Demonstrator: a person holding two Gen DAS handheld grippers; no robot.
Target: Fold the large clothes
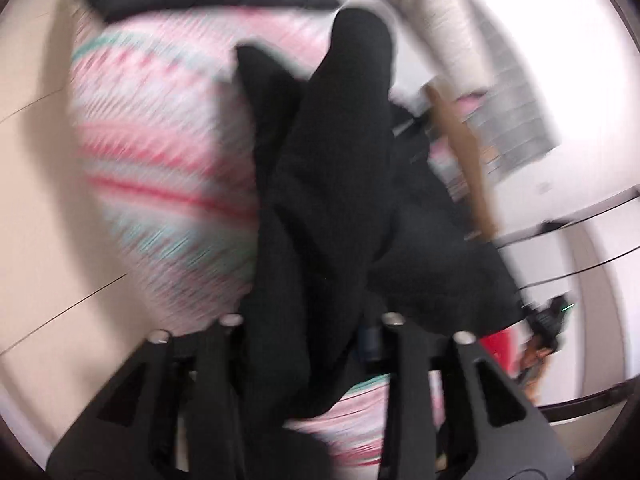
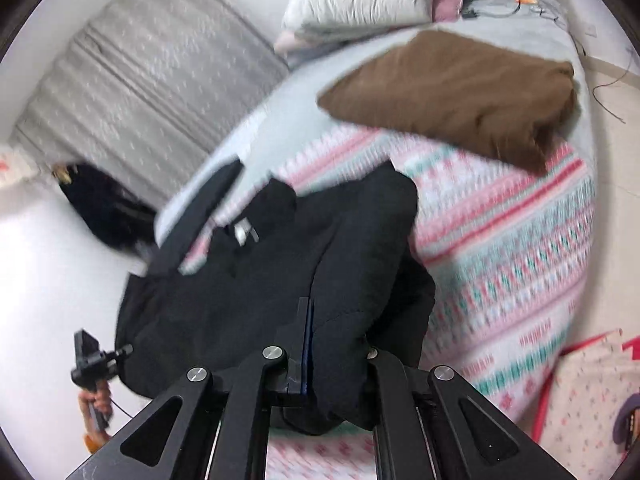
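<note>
— What is the right claw (image 2: 320,364) doing?

— Its two black fingers are drawn together on a thick fold of the black padded garment (image 2: 280,280). The cloth bunches up around them and drapes over the front of the tool, so the pads themselves are mostly buried. One finger (image 2: 304,340) with a dark blue edge shows against the fabric.

— And the left claw (image 1: 312,344)?

— In its own view the same black padded garment (image 1: 328,200) runs straight down between its fingers and fills the gap. The jaws stand partly apart, with the thick fabric clamped between them. The fingertips are hidden in the cloth.

— Where is the garment, then?

— It hangs between the two claws, over the bed with the pink, white and teal patterned blanket (image 2: 520,248). In the right wrist view its far part lies spread on that blanket, with a small white label (image 2: 242,234) showing near the collar.

— Anything else on the bed?

— A folded brown fleece garment (image 2: 460,96) lies further up the blanket, well apart from the black one. Beyond it is a stack of folded white and pale bedding (image 2: 360,4). A grey quilted mattress (image 2: 152,80) leans at the bed's left side.

— Can you see the person?

— Only a hand (image 2: 94,404) at the lower left of the right wrist view, gripping the handle of the other tool. Both views are smeared with motion blur.
</note>
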